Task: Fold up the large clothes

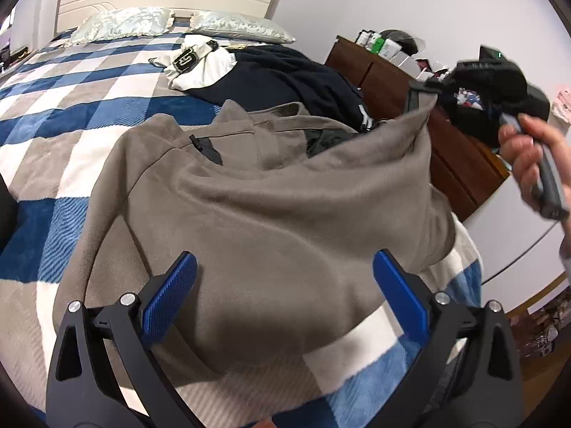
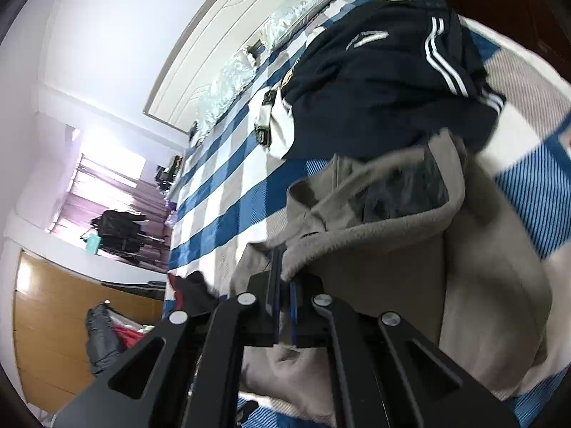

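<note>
While the left wrist view looks down the blue-and-white checked bedspread (image 1: 53,114), the soft taupe fleece jacket (image 1: 257,214) lies spread on it directly ahead of the left gripper (image 1: 285,296). Blue pads (image 1: 171,296) spread wide, nothing between them; jacket's near hem sits just below and between the fingers. Jacket's long axis runs away from the jaws toward its collar, which points at the pile of a navy garment (image 1: 285,75) and a white one (image 1: 200,60) beyond it. Jacket's right edge is lifted off the bedspread, pulled up toward the right gripper (image 1: 424,87), which pinches that corner; the person's hand (image 1: 528,157) grips the handle. Brown wooden dresser (image 1: 410,89) stands past the jacket's right side.

Right wrist view: right gripper (image 2: 285,281) jaws pressed together on a fold of the jacket (image 2: 410,249) edge, fleece bunched right at the fingertips. Inner dark lining shows near the collar. Navy garment with white stripes (image 2: 374,71) lies just beyond the jacket, touching or overlapping its collar end; cannot tell which.

Judgement: right side holds the raised edge, so the fold goes across the jacket's long axis, toward its left side. Left gripper is nearer the hem and free to pin or grab it. Risk: the lifted edge drags the collar into the navy pile.
</note>
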### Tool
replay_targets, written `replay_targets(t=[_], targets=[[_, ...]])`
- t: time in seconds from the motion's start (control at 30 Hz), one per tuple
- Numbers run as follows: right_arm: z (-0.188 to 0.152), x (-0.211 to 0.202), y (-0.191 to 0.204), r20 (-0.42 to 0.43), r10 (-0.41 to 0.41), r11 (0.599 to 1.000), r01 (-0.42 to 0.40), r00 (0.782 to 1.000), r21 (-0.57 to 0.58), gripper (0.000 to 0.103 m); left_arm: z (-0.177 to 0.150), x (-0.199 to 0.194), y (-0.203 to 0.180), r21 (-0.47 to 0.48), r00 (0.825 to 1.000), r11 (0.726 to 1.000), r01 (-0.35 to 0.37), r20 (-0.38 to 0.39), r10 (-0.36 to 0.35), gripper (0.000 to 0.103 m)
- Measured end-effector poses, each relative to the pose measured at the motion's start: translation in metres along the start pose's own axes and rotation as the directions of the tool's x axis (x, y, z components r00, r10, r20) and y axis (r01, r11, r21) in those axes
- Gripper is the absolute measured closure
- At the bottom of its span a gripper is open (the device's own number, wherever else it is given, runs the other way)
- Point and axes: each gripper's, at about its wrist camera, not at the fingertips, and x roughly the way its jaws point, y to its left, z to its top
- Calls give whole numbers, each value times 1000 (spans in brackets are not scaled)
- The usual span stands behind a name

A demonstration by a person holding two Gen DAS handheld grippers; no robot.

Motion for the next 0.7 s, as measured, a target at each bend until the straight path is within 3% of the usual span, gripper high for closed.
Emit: replay_targets(t=[0.2,0.3,0.43,0.5,0.6,0.63,0.7], targets=[[36,41,-15,-3,-69,997,69,998,39,99,1,26,25,-24,992,992,-122,-30,121,6],[51,71,-35,-46,-148,987,151,988,57,99,1,39,39,-23,985,986,-163,-60,161,6],[60,113,-76,-124,-291,953,298,949,44,99,2,55,65,-80,982,984,-158,-118,148,5],[55,132,-96,-172,-374,924,381,911,12,100,1,63,78,-113,980,982,-154,-145,137,5],[41,154,-119,-255,-432,898,438,865,-36,100,-7,76,92,-140,978,983,-119,-185,92,5],[37,158,-118,-266,-440,897,436,858,-76,99,-10,77,92,-140,979,984,-113,-187,86,5],[35,156,-110,-254,-435,900,412,864,-138,94,-14,76,90,-123,980,987,-108,-179,85,5]])
